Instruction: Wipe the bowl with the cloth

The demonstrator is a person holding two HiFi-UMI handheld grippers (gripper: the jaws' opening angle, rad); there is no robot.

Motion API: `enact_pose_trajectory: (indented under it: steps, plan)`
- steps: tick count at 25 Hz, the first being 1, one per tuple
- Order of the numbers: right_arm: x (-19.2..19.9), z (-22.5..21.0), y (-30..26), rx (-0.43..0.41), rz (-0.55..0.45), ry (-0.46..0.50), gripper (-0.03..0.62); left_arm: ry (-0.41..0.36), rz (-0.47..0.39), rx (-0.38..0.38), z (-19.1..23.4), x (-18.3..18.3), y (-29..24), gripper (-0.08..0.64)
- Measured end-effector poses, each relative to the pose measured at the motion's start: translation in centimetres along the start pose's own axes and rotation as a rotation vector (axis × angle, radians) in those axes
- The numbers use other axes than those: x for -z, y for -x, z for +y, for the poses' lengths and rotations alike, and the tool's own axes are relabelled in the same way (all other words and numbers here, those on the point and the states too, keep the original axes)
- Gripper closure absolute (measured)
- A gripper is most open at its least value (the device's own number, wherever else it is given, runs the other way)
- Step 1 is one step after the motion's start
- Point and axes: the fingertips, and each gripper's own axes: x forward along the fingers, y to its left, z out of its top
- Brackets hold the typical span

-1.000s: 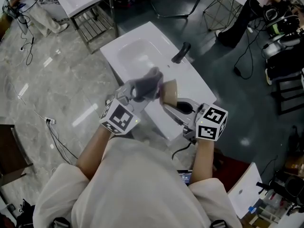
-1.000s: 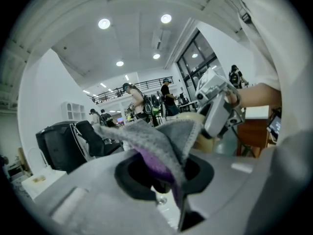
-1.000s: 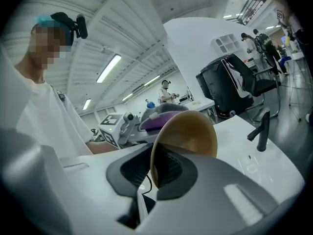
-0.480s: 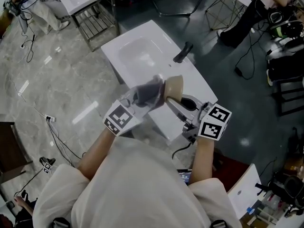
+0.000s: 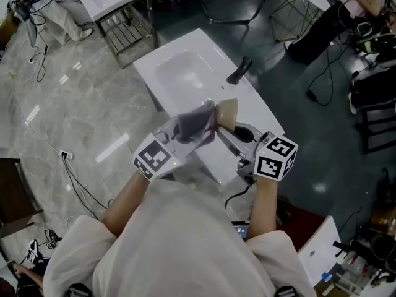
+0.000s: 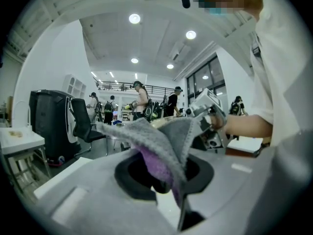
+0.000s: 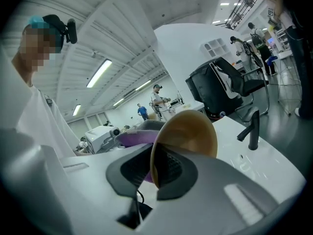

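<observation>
Over the near end of the sink (image 5: 185, 67), the right gripper (image 7: 151, 175) has its jaws nearly together on the rim of the tan bowl (image 7: 188, 131), which stands on edge with its mouth turned sideways toward the left gripper (image 6: 166, 180). That gripper's jaws are clamped on a grey and purple cloth (image 6: 156, 141) lying against the bowl's open side. The cubes (image 5: 275, 158) carry only black-and-white square patterns, and since a second ago the left cube has rolled while the bowl has barely shifted.
</observation>
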Motion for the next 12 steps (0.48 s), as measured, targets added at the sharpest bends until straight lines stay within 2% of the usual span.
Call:
enact_pose_trajectory:
  steps: [6,12]
  plan:
    - [0.7,-0.3,-0.3,0.025,0.046,0.01,0.577,-0.036,-0.004,-0.015,0.7,-1.1,0.0,0.491]
    - [1.2,0.1,-0.5,0.014,0.068,0.014,0.577,-0.058,-0.022,-0.055,1.8,-2.5,-0.1,0.491]
